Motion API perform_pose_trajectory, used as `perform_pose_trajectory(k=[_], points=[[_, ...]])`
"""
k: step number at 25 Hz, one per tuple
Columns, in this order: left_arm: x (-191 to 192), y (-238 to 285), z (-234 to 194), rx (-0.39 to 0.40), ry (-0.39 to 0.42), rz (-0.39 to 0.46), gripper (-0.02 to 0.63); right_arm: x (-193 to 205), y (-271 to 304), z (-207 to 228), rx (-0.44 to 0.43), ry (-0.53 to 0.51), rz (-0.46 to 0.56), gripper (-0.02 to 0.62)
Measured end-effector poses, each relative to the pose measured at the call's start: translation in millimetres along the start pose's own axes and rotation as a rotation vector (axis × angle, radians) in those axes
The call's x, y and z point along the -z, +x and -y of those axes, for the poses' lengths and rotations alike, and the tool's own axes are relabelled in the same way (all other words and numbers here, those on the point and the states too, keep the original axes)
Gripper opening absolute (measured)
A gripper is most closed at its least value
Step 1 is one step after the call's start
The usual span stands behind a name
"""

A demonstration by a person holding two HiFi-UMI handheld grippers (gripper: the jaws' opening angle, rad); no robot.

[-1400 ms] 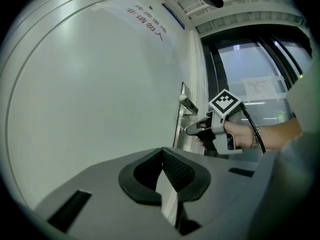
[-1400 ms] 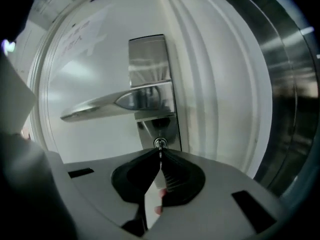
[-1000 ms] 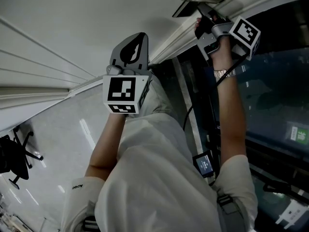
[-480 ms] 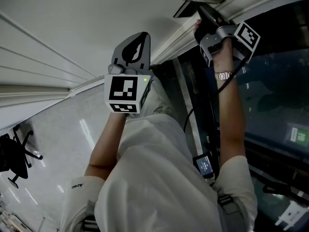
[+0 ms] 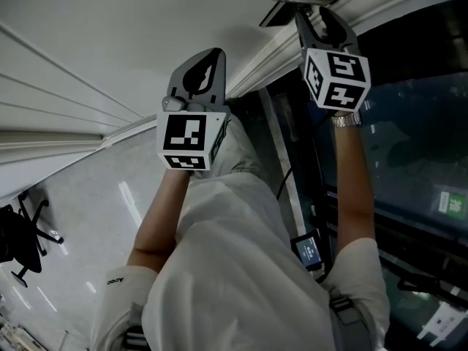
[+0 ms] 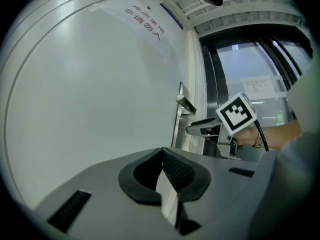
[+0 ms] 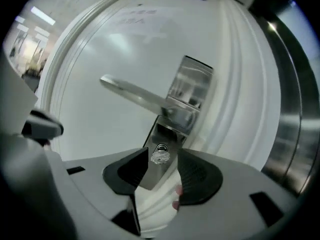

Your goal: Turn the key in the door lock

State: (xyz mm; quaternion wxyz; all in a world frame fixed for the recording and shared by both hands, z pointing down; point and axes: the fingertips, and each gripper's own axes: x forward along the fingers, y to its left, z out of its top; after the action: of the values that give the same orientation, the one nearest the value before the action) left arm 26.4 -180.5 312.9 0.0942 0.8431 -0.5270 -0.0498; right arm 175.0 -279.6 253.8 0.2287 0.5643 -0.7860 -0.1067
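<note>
Above the seemingly inserted key, lever handle.

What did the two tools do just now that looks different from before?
The right tool rolled over at the door, so its black-and-white marker cube now faces the head view. Its jaws have just been opening and let go of the small silver key, which sits untouched between them in the silver lock plate. The left tool stayed where it was, jaws shut and empty.

Two tongs, one key, one handle
</note>
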Motion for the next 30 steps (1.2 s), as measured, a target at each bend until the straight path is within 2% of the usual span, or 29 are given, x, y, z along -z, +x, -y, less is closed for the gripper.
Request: perform_pose_trajectory(k=[3, 5, 8, 11, 18, 22, 27, 30], points=[[0.4, -0.7, -0.4, -0.004, 0.0, -0.001, 0.009, 0.3, 0.4, -16.0, 0.075, -0.335, -0.009, 0.158], [1.1, -1.2, 0.1, -0.003, 0.001, -0.003, 0.009, 5.5, 1.9, -19.8, 0.136, -0.514, -0.027, 0.158], [1.1, -2.7, -2.1, -0.007, 0.0, -0.002, 0.009, 10.9, 7.3, -15.4, 0.225, -0.693, -0.053, 0.156], [1.4, -4.4, -5.5, -0.015, -0.003, -0.003, 0.009, 11.0, 12.2, -14.0, 0.256, -0.8, -0.068, 0.156], [3.8, -4.5, -5.8, -0.008, -0.011, -0.009, 0.009, 10.1, 16.6, -16.6, 0.279, -0.851, -0.084, 0.149], [2.6, -5.6, -8.7, -0.012, -0.011, -0.008, 0.009, 8.9, 16.3, -12.5, 0.319, -0.825, -0.079, 0.018], [1.0, -6.8, -15.0, -0.021, -0.021, -0.005, 0.009, 7.9, 17.2, -9.9, 0.312, -0.696, -0.079, 0.015], [-1.1, -8.1, -17.1, -0.023, -0.023, 0.001, 0.009, 5.6, 17.2, -9.3, 0.268, -0.536, -0.09, 0.014]])
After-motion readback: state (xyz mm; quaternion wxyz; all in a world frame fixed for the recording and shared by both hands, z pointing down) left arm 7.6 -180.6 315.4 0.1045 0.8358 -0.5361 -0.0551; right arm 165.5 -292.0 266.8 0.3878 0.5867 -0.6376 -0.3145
